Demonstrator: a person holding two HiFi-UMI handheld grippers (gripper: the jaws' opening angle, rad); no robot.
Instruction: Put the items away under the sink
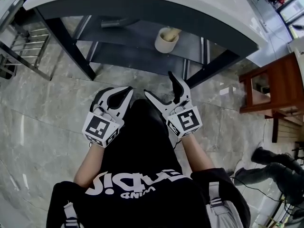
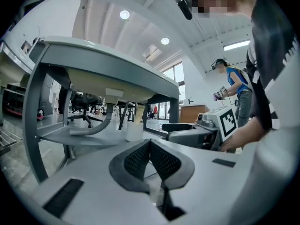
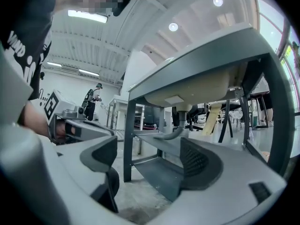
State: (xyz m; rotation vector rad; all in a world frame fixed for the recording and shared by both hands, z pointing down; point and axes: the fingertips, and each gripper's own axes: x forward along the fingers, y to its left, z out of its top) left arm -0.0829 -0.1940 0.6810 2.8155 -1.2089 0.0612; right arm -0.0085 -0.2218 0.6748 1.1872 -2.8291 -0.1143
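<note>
A cream cup (image 1: 166,40) stands upright on the grey lower shelf (image 1: 137,56) under the white sink (image 1: 156,4); the left gripper view shows the cup (image 2: 134,131) ahead on that shelf. My left gripper (image 1: 127,91) is shut with nothing in it, its pads (image 2: 161,161) pressed together. The right gripper (image 1: 160,86) is open and empty, with the shelf (image 3: 157,172) showing between its pads (image 3: 199,163). Both grippers hover side by side above the floor, short of the shelf's front edge.
A grey drain pipe (image 1: 114,23) lies across the shelf's left part. Dark stand legs (image 1: 71,51) flank the shelf. A wooden stool (image 1: 273,91) stands at the right and a metal rack (image 1: 23,42) at the left. Another person's shoes (image 1: 275,167) are on the floor at the right.
</note>
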